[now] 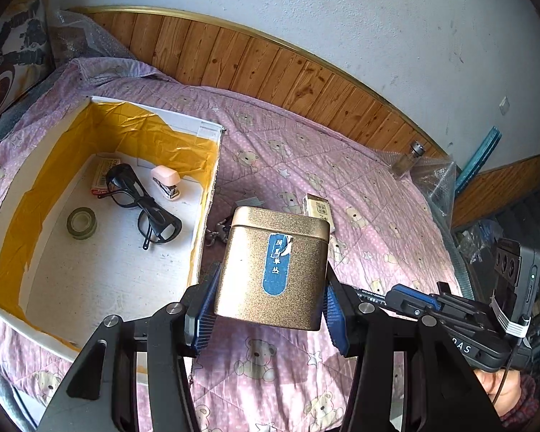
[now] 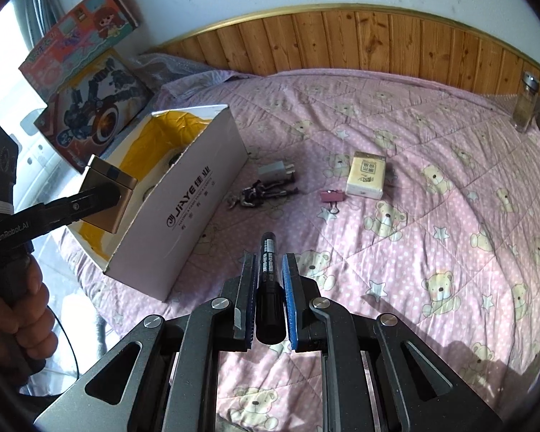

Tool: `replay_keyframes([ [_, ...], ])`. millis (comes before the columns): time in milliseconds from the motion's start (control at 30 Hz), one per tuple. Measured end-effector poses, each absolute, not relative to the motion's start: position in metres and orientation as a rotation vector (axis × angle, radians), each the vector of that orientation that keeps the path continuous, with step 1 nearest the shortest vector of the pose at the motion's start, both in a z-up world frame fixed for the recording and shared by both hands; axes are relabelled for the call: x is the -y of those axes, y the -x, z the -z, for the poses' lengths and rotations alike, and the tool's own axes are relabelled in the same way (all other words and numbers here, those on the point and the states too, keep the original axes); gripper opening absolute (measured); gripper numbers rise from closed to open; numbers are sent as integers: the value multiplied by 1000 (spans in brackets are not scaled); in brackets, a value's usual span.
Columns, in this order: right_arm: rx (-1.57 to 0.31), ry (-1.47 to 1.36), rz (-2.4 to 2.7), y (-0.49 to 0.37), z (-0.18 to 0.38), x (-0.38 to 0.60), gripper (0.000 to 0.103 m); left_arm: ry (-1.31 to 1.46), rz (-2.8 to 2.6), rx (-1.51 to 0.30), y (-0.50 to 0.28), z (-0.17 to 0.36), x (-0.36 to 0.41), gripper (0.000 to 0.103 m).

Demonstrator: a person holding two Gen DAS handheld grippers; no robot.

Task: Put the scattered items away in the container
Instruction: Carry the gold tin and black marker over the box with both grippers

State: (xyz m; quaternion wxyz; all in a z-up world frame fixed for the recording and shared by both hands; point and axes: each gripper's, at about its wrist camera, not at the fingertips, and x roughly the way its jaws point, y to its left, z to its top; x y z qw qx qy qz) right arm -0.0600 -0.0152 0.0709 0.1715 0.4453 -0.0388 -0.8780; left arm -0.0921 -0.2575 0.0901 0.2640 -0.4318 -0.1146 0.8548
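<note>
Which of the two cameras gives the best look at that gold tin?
The left wrist view. The gold tin fills the centre, showing its lid and blue label, clamped in the left gripper. The right wrist view shows only a small, partly hidden corner of it at the left edge, beside the box.

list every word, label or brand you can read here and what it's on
"JIAYE" plus Chinese characters: side of the white box; the smaller line beneath is too small to read.
"GenRobot.AI": left gripper arm.
Chinese characters, unreadable to me: blue label on the gold tin.
Print on the black marker and the tissue pack: too small or blurred.
</note>
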Motion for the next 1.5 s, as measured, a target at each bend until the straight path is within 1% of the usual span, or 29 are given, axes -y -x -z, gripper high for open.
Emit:
replay_keyframes([
  [400, -47, -1107, 2498, 51, -115, 70, 14, 1126, -2397, 379, 94, -107, 313, 52],
  [833, -102, -1012, 2465, 63, -142, 109, 14, 1159, -2487, 424, 106, -105, 363, 52],
  [1200, -134, -968, 2388, 84, -149, 148, 14, 1186, -2546, 411, 126, -107, 387, 52],
  [1500, -129, -969, 2322, 103, -144, 176, 14, 1245, -2558, 375, 141, -99, 389, 52],
])
